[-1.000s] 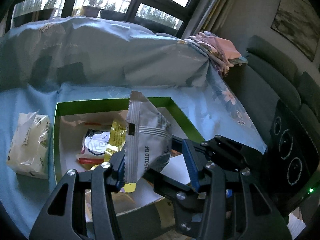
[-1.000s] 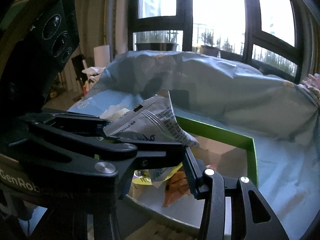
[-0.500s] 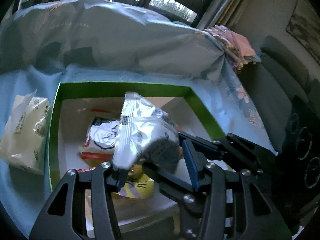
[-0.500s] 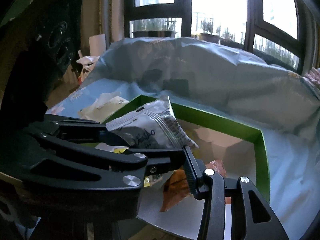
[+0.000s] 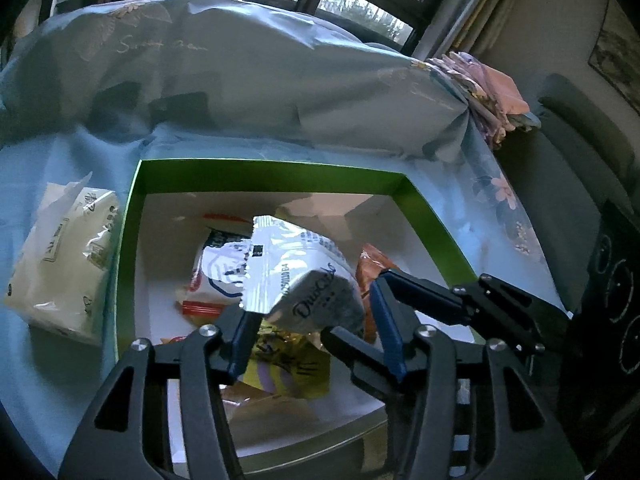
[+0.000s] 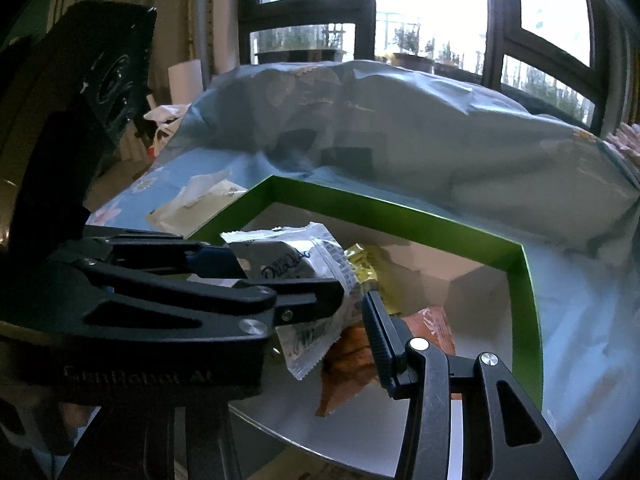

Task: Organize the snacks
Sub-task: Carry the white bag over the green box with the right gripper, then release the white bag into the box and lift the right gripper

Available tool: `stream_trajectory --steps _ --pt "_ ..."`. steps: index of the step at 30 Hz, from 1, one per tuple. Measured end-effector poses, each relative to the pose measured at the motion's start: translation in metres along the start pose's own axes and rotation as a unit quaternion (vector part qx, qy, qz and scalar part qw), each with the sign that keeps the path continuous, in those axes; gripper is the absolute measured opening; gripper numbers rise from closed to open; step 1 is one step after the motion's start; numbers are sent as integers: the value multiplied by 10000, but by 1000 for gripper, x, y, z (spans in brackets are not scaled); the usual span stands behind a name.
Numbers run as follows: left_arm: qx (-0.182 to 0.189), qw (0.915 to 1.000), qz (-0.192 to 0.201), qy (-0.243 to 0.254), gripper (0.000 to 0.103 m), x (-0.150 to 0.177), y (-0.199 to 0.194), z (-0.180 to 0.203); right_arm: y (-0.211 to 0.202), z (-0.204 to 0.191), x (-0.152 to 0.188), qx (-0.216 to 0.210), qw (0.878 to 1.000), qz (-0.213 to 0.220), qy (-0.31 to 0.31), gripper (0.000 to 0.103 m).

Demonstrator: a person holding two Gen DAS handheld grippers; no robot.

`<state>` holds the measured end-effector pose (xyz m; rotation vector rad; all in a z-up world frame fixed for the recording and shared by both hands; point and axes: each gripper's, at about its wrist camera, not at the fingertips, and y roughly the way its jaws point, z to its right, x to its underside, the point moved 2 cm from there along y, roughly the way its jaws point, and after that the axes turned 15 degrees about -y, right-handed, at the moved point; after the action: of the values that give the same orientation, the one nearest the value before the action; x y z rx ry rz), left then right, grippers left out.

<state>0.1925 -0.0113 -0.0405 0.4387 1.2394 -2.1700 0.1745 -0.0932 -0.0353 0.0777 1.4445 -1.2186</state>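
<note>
A white snack packet [image 5: 296, 272] lies tilted between the fingers of my left gripper [image 5: 316, 340], over a green-rimmed box [image 5: 264, 174]. The left jaws stand wide apart and the packet rests loosely against the left finger. The box holds several snacks, among them a yellow packet [image 5: 288, 364] and an orange one [image 5: 366, 268]. In the right wrist view the white packet [image 6: 304, 264] lies beside the left gripper's fingers [image 6: 224, 292] over the box [image 6: 400, 208]. My right gripper [image 6: 352, 312] is open next to the packet, its right finger [image 6: 380, 344] over the orange packet [image 6: 352, 360].
A cream tissue pack [image 5: 60, 256] lies left of the box on the blue floral cloth [image 5: 240, 60]. The cloth rises in a heap behind the box. A grey sofa [image 5: 580, 168] stands to the right. Windows are behind.
The white packet has tipped from upright to lying down and sunk lower toward the box. The left gripper's jaws have opened wider. Both grippers have moved forward over the box.
</note>
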Motion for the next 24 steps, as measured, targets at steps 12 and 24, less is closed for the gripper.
stream_trajectory --steps 12,24 --pt "-228 9994 252 79 81 0 -10 1 -16 9 7 194 9995 28 245 48" --pt "-514 9958 611 446 87 8 -34 19 -67 13 30 279 9965 378 692 56"
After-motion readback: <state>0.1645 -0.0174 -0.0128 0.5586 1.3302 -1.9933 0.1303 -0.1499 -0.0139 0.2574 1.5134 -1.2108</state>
